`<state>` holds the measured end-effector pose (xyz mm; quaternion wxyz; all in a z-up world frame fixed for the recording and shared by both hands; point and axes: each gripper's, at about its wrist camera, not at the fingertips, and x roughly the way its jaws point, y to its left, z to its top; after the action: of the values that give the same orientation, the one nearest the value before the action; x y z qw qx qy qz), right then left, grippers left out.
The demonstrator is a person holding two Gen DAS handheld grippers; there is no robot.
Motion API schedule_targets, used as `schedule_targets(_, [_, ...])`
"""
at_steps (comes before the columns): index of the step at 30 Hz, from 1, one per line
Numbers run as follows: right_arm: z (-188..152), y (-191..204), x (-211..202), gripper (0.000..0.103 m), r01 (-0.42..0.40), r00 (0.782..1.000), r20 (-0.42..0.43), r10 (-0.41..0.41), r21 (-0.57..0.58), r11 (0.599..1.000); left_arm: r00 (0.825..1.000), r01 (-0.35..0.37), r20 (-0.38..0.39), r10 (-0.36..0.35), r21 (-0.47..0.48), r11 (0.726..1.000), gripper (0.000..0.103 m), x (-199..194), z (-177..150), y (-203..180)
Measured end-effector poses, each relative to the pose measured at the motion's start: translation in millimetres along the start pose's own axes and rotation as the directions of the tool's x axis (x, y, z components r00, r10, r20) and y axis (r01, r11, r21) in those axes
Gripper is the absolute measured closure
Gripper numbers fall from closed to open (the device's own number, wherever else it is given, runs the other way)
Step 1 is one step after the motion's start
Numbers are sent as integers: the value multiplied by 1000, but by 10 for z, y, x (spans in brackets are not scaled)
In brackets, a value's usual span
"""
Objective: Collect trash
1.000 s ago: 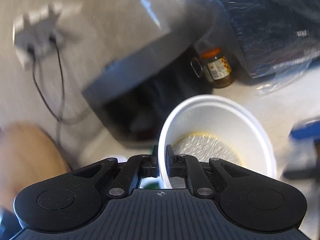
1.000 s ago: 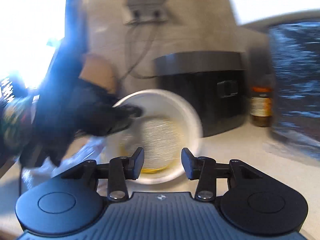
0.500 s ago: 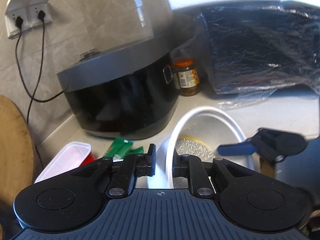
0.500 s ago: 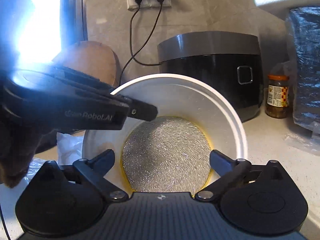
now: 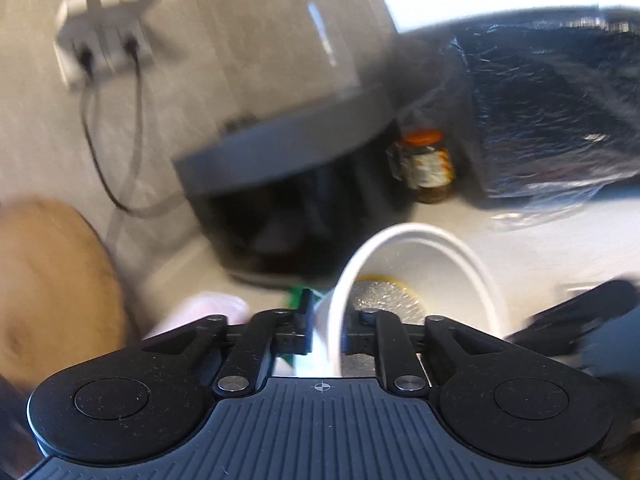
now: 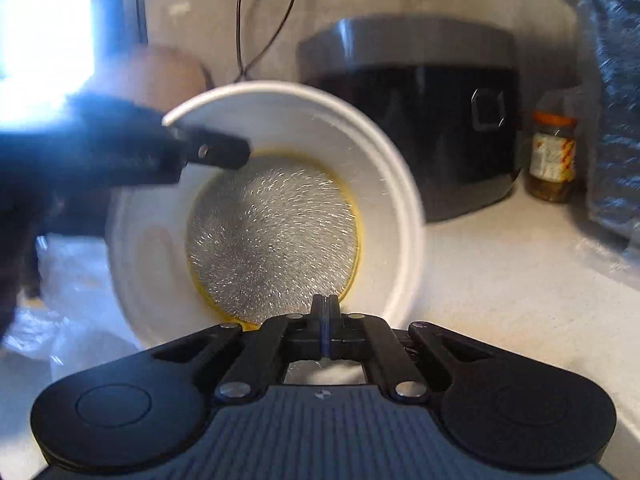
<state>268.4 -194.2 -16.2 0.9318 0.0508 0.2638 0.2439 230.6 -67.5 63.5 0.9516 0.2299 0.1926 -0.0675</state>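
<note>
Left tongs [image 5: 325, 330] are clamped on the near wall of the white disposable bowl [image 5: 424, 256], one finger outside, one inside, their jaws having just been closing onto that rim. The bowl is tipped up off the tabletop [image 6: 500, 264], its mouth facing the right wrist camera, silvery foil lining at the bottom. Right tongs [image 6: 325, 320] have snapped fully together, pads touching, just at the bowl's lower rim; whether any of the rim is pinched between them cannot be told. Behind the bowl, close by, stands the black rice cooker [image 6: 420, 112], with a jar [image 6: 554, 158] at its right and a dark plastic-wrapped bundle [image 5: 560, 112] beyond. Open tabletop lies to the right of the bowl; crumpled clear plastic [image 6: 76, 312] crowds the left.
</note>
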Motion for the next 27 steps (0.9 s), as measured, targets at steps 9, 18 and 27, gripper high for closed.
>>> schedule_targets(9, [-104,30,-414,79,48,993,114,-37,-92,995,713,-618,643,280,387,684,93,-35,-323,-763])
schedule_targets(18, [-241,-209,-392,69,152,986,81,-147,-55,987,537,-783,842,56,472,405,91,229,-869,-1061])
schedule_targets(27, [-264,-282,-473,46,140,975,172,-138,0,990,534,-826,839,101,493,274,90,493,-874,-921])
